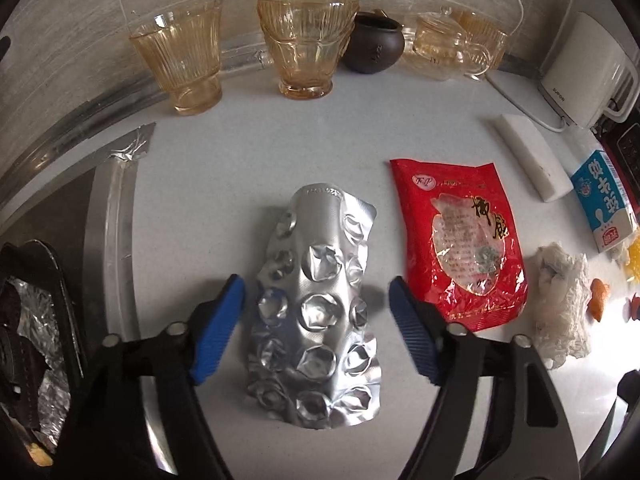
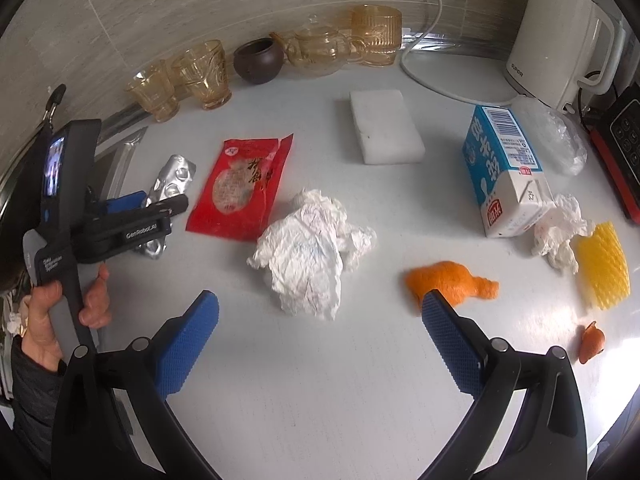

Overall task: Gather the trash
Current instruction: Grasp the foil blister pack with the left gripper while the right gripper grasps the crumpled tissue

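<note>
Counter [image 2: 320, 380], inspected left to right. One left gripper [image 1: 316, 300], jaws spread wide, straddling one silver blister pack [image 1: 316, 312] that lies flat between the blue pads without visible contact; its body reads "GenRobot.AI" in the right wrist view. Amber glass cups: two singles [image 2: 154, 90] [image 2: 206, 74] at the wall in the right wrist view; the left wrist view shows the second as a nested stack. One dark brown pot [image 2: 258, 60]. One glass teapot [image 2: 320, 50], with one more amber cup [image 2: 376, 34] just behind. One red snack wrapper [image 2: 242, 186], Chinese lettering, not legible. One white sponge block [image 2: 386, 126]. One large crumpled tissue [image 2: 312, 246], directly ahead of one right gripper [image 2: 320, 312], jaws wide apart and empty. Orange peel, two pieces: large [image 2: 452, 282], small [image 2: 592, 342]. One blue-and-white carton [image 2: 504, 172] on its side, barcode and Chinese print. One smaller tissue [image 2: 558, 232] touching it. One yellow foam net [image 2: 602, 270]. One clear plastic bag [image 2: 552, 136]. One white kettle [image 2: 560, 36], marked "SUPOR".
</note>
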